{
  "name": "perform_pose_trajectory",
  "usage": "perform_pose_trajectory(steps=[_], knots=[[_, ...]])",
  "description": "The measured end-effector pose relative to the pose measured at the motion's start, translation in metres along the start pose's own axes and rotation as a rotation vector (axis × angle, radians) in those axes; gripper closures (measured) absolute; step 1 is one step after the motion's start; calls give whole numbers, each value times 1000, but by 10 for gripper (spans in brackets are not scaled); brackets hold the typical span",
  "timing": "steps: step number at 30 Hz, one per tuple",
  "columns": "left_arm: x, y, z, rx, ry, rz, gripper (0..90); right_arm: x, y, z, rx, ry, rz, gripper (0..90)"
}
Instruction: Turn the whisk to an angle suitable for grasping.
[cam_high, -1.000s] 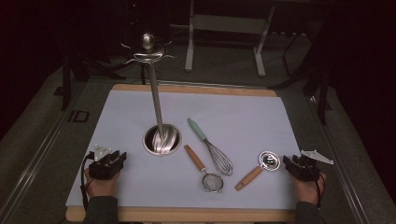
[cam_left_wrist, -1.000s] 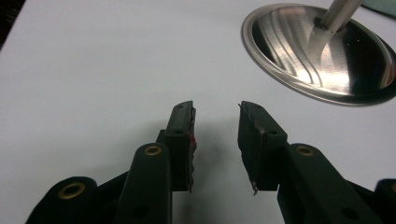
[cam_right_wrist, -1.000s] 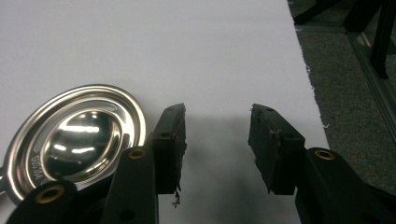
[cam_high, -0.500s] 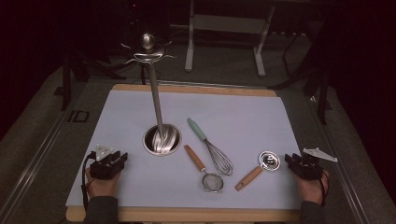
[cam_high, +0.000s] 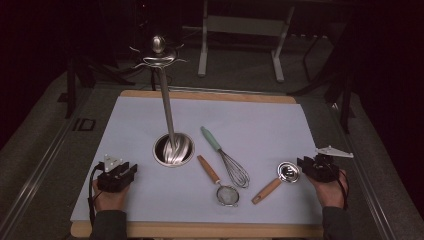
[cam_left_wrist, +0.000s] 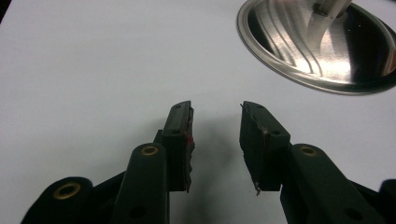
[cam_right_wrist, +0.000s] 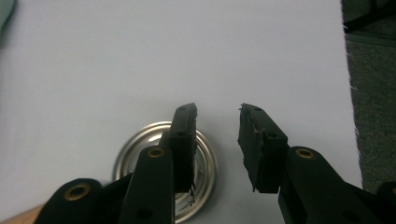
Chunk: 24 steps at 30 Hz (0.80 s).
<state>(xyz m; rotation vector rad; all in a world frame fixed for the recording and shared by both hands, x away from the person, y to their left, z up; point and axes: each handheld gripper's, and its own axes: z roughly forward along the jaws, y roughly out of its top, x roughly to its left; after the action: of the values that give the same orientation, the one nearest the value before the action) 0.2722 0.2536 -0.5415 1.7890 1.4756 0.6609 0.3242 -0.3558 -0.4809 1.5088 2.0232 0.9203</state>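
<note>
Change since earlier: the right gripper (cam_high: 311, 167) has been lifted slightly off the mat at the near right, its jaws having just been closing with nothing between them; the left gripper (cam_high: 121, 172) has been kept in place, its jaws having just been opening a little.
Right gripper: held above the white mat (cam_high: 260, 125), jaws parted with an empty gap, as seen in the right gripper view (cam_right_wrist: 217, 140).
Measuring scoop: the round steel bowl (cam_right_wrist: 205, 163) is seen lying just beneath the right gripper's left jaw, untouched; its wooden handle (cam_high: 266, 190) is angled toward the near edge.
Left gripper: rested at the near left, jaws parted and empty (cam_left_wrist: 215, 140).
Stand: a steel utensil stand (cam_high: 173, 149) is seen upright just right of the left gripper.
Other tools: a whisk (cam_high: 226, 157) and a small strainer (cam_high: 220, 182) are laid between stand and scoop.
</note>
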Motion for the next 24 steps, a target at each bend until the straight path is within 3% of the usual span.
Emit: perform_pose_trajectory(steps=[24], knots=[[-2,1,1,16,9,22,639,50,53,16,83,95,-177,665]])
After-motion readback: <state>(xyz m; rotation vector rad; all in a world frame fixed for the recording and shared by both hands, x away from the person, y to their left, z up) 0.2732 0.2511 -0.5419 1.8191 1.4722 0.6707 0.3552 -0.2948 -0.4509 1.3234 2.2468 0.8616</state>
